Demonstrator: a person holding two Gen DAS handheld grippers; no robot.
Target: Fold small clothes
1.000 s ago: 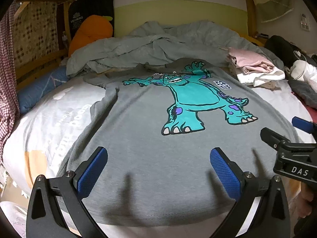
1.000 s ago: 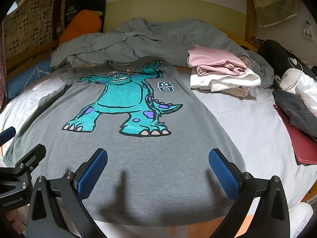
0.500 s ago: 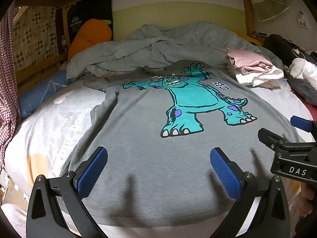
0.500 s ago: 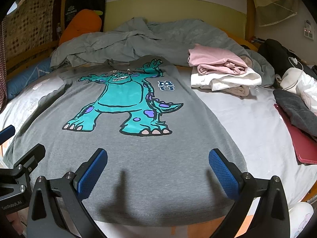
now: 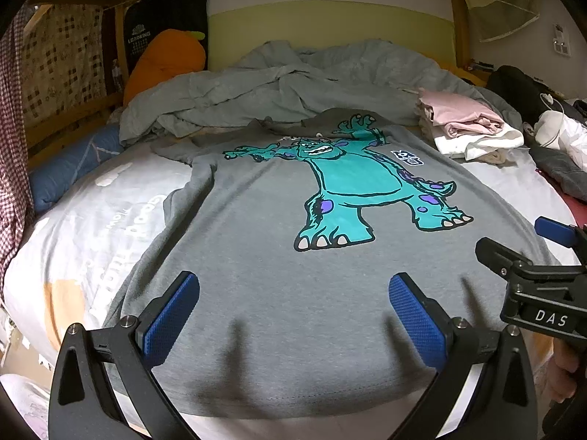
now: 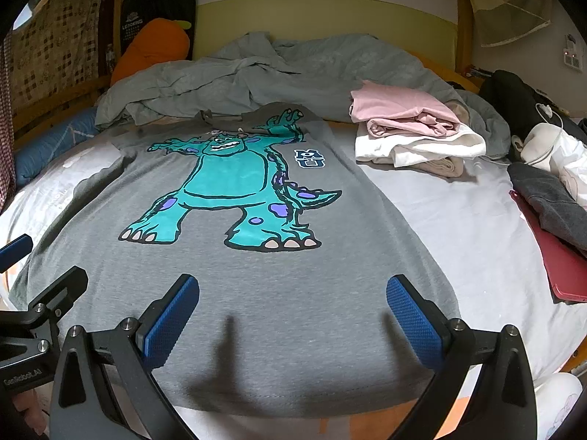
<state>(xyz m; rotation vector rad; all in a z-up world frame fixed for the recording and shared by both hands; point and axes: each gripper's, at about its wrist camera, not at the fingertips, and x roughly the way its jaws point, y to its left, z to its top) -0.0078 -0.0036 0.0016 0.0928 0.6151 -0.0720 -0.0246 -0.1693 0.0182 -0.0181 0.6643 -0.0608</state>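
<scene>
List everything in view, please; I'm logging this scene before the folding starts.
T-shirt: one, grey with a teal monster print, spread flat on the bed.
Duvet: one, grey-green, bunched behind the shirt.
Folded clothes: one stack, pink on white, right of the shirt.
Carrot plush: one, orange, back left.
Pillow: one, blue, left edge.
Dark garment: one, grey, far right.
Left gripper: fingers open, over the hem.
Right gripper: fingers open, over the hem.

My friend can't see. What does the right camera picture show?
A grey T-shirt with a teal monster lies flat on a bed. The open right hand-held gripper hovers over its hem, and folded pink and white clothes sit to the right.
</scene>
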